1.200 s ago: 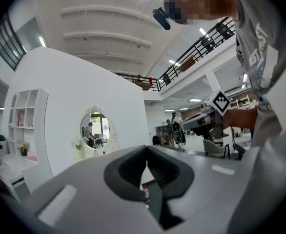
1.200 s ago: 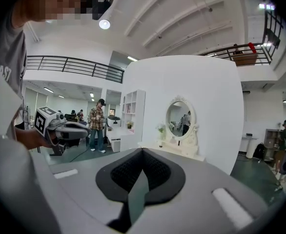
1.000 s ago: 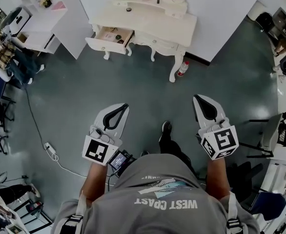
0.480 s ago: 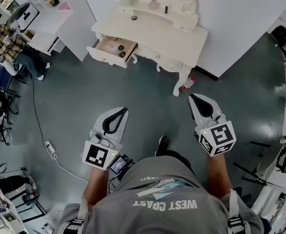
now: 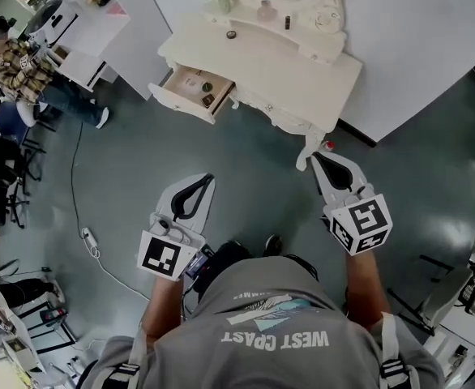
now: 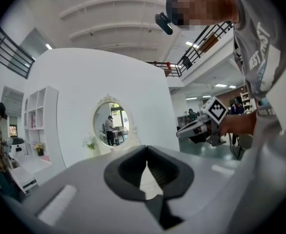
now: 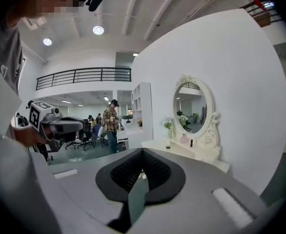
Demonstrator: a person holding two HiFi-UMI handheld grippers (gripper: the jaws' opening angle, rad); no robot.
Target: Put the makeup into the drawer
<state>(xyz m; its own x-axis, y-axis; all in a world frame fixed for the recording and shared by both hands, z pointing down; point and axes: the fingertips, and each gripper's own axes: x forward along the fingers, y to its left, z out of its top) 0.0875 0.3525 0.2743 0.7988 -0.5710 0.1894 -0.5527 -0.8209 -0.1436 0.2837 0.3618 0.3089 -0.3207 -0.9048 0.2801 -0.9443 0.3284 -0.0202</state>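
Note:
A white dressing table (image 5: 302, 75) with an oval mirror (image 6: 111, 126) stands ahead, against a white partition. Its left drawer (image 5: 173, 98) is pulled open, with two small dark items (image 5: 207, 93) lying inside. On the tabletop by the mirror are a small round dark pot (image 5: 232, 34), a pink bottle (image 5: 266, 10) and a dark lipstick (image 5: 287, 23). My left gripper (image 5: 207, 177) is shut and empty over the floor, short of the drawer. My right gripper (image 5: 317, 158) is also shut and empty, its tip near the table's front right leg.
A person in a plaid shirt (image 5: 19, 59) sits at a white desk at the far left. A cable with a power strip (image 5: 87, 237) runs across the grey floor on the left. A red-capped bottle (image 5: 329, 145) stands by the table leg. Chairs crowd the left edge.
The dressing table has come closer and lower in the head view as both grippers are carried toward it. Both stay shut and empty.

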